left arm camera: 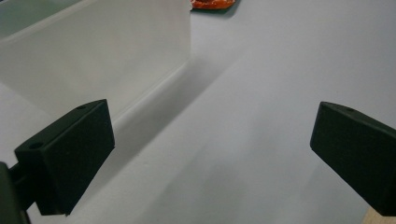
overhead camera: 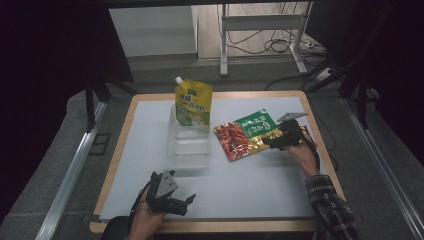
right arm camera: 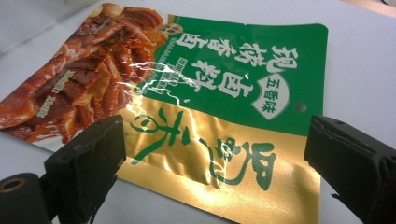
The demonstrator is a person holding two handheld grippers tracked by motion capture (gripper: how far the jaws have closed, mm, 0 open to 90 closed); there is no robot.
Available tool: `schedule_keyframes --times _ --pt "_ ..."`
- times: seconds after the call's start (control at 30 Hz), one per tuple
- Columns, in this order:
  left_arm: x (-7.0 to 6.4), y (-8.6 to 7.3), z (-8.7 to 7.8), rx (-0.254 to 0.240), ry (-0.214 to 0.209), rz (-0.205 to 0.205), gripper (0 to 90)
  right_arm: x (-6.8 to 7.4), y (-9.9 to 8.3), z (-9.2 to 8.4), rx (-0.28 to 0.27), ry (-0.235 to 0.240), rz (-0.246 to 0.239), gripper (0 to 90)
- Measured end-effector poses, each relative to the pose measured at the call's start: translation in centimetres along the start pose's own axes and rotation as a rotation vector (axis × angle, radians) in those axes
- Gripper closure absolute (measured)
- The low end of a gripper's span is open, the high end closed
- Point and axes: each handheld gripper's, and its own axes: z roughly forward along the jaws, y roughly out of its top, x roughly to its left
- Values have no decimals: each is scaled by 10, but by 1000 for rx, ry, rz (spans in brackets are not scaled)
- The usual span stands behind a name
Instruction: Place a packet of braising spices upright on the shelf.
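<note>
packet (right arm camera: pixel 196 107): green at the top with white characters, gold band below with green script, red-brown meat picture at 9 o'clock
pouch (overhead camera: pixel 194 105): yellow, green print low down, white cap
box (overhead camera: pixel 189 142): clear, frosted
bench (overhead camera: pixel 250 185): pale grey-white top, light wood edge
tongs (right arm camera: pixel 215 163): black
sleeve (overhead camera: pixel 330 207): dark plaid
</note>
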Motion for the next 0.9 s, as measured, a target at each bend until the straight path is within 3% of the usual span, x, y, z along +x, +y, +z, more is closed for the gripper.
schedule_keyframes --times 0.43,0.57,0.9 --pt "-1 0 1 2 -3 5 0 -19 -10 6 44 -35 64 46" --pt "-1 0 1 5 -3 10 0 -20 -11 10 66 -41 66 44" --pt "-1 1 1 8 -2 15 0 -21 -12 16 117 -24 135 43"
